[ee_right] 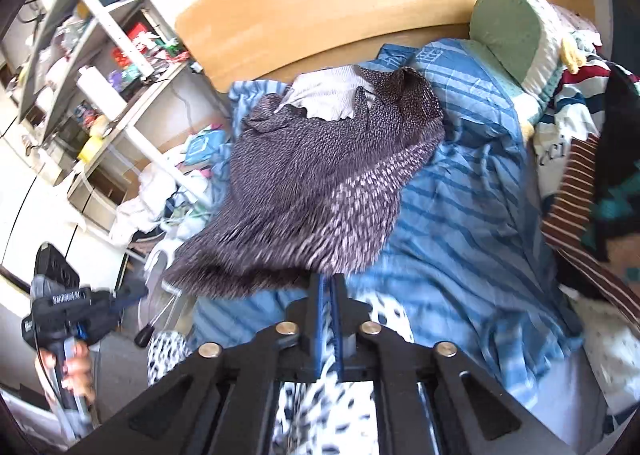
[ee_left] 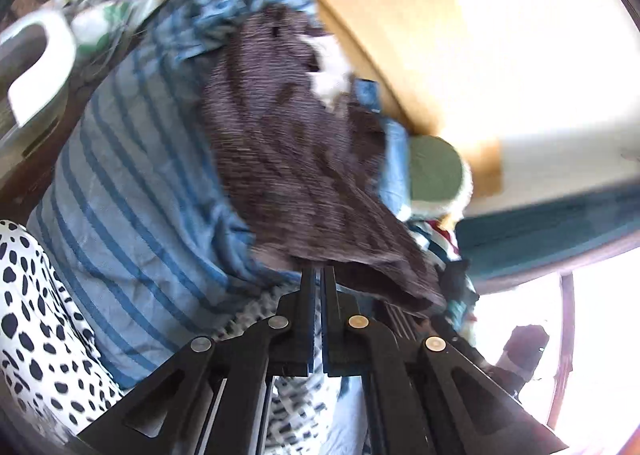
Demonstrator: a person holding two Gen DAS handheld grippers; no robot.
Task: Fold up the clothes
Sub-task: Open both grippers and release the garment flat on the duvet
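Step in hand: lifting dark speckled knit garment (ee_right: 320, 175) off striped blue bedsheet (ee_right: 472, 207) by its near hem, ahead of first fold. Left gripper (ee_left: 318, 275) clenched on hem at lower centre of left view; fabric drapes up and away toward wooden headboard (ee_left: 372, 15). Right gripper (ee_right: 326, 281) likewise clamped on near edge, lower centre of right view. Far end of garment resting on sheet, bunched around a pale inner layer (ee_right: 324, 99), possibly lining; blur prevents certainty. Green cushion (ee_right: 508, 31) at upper right, well apart. Spotted fabric (ee_left: 36, 319) at lower left.

Next move calls for: hem held taut between both grips, bunched collar end shaken flat before laying down.
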